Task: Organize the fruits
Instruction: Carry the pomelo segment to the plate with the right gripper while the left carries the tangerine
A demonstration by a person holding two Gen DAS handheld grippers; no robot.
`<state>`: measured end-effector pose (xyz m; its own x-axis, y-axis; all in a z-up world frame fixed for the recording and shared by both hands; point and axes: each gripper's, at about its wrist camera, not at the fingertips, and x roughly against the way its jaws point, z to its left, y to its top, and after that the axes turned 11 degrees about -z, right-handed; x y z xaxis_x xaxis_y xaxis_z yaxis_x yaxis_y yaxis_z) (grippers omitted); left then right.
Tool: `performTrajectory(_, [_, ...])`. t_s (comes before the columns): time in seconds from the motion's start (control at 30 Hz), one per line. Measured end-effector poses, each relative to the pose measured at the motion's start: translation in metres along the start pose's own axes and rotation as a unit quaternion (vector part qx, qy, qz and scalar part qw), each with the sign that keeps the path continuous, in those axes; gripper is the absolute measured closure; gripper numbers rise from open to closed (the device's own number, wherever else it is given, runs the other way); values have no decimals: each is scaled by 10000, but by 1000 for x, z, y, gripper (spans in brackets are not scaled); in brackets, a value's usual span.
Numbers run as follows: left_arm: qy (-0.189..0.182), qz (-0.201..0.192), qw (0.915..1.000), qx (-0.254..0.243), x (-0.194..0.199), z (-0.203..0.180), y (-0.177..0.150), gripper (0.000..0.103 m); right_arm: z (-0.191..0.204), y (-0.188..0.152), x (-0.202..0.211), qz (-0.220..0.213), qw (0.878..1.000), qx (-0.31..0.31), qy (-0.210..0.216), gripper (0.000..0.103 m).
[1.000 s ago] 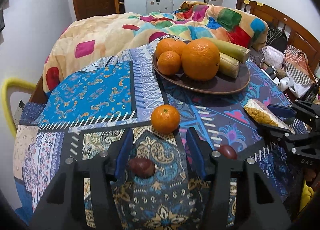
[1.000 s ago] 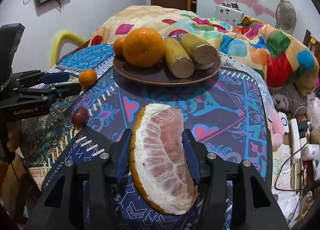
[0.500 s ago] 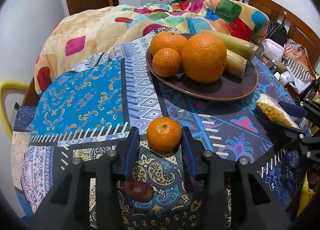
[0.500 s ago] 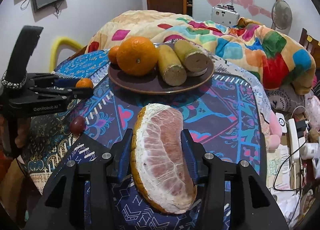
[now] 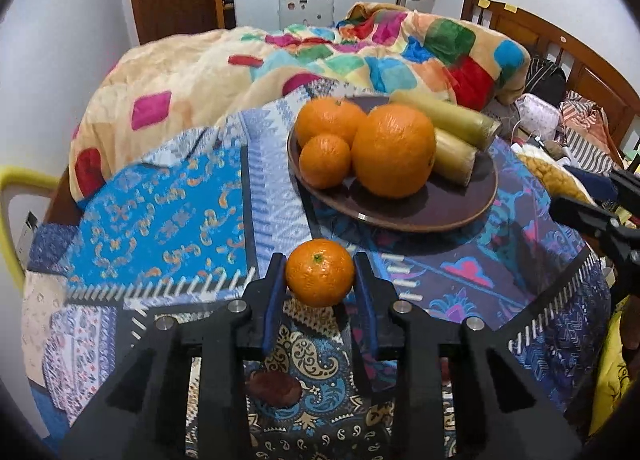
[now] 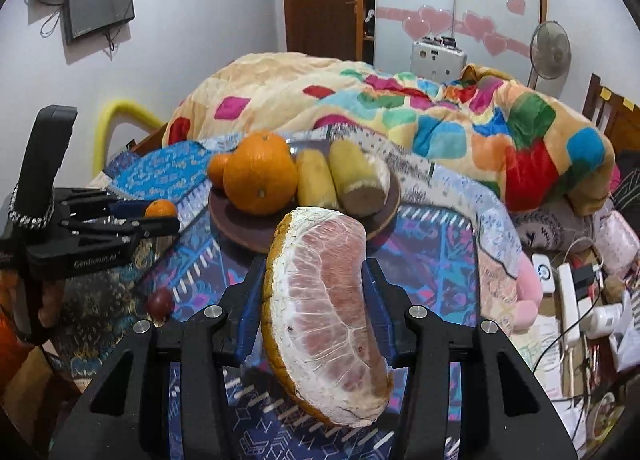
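My left gripper is shut on a small mandarin and holds it above the patterned tablecloth, short of the brown plate. The plate holds a big orange, two smaller oranges and two pale yellow cut stalks. My right gripper is shut on a large pomelo wedge, lifted in front of the plate. The left gripper with the mandarin shows at the left of the right wrist view. A small dark red fruit lies on the cloth under the left gripper.
A second dark red fruit lies on the cloth at the left in the right wrist view. A colourful quilt covers the bed behind the table. Chargers and cables lie to the right. A yellow chair back stands at the left.
My left gripper moved forward over the dark fruit, closed on the mandarin and lifted it. My right gripper raised the pomelo wedge and moved it closer to the plate.
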<state>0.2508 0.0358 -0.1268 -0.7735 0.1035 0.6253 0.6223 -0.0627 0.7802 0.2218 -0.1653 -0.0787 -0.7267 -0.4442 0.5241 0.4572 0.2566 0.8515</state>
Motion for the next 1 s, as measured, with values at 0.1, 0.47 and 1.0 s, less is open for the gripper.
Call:
performTrajectory(0.1, [-6,-148,9999,-63,6,-3,9,70,0,11,2,-132,9999,54,-45,59])
performTrajectory(0.47, [-48,-444,9990,-101,10,-4,38,70,-3,50,-10,-543,9982,156,-199,59])
performTrajectory(1.0, [-70,-450,9989,-95,-21,0,64,70,-4,64,-78,-143,9996,219,-96,59])
